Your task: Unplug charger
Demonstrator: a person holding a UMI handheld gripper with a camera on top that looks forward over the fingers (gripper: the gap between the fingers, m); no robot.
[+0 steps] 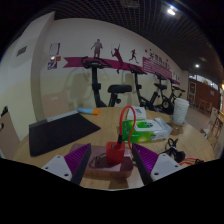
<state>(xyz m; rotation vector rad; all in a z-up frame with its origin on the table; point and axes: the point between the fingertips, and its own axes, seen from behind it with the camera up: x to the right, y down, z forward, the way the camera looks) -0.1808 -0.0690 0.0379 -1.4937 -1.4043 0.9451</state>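
— So, what's out there?
— Biggest thing is the wooden table (95, 125), smooth and pale, with a flat dark mat (62, 132) lying on it.
— And the charger?
— A small reddish block (116, 153), I'd judge, sitting between the purple pads of the hand-held gripper (113, 161). An orange cable (126, 120) loops upward and away from it, so its long axis runs forward along the fingers.
— Clenched on it?
— Can't tell; the fingers flank it closely, but contact isn't clear.
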